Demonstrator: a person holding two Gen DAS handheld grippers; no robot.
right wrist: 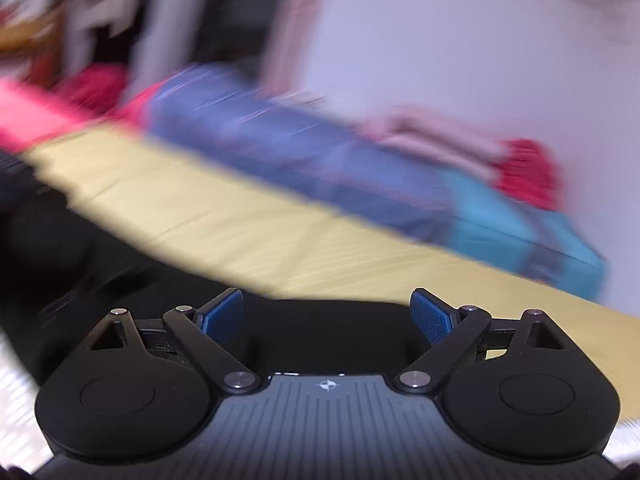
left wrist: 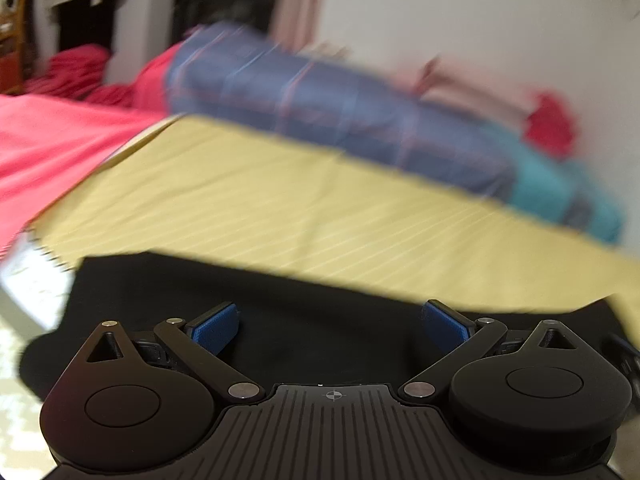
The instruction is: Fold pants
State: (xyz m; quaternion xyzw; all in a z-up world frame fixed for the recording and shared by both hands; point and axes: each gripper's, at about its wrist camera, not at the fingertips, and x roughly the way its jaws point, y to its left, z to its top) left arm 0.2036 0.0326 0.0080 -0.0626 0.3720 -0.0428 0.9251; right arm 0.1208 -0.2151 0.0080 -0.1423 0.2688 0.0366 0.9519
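Left wrist view: my left gripper (left wrist: pixel 331 325) is released, empty, over the black pants (left wrist: pixel 224 300) on the yellow sheet (left wrist: pixel 280 200). Right gripper (right wrist: pixel 329 316) likewise released. I'd pinch matching edges low before folding.

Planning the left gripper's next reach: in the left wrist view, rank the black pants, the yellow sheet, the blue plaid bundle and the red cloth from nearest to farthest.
1. black pants, directly beneath the jaws
2. yellow sheet, just beyond
3. blue plaid bundle, behind the sheet
4. red cloth, far right by the wall
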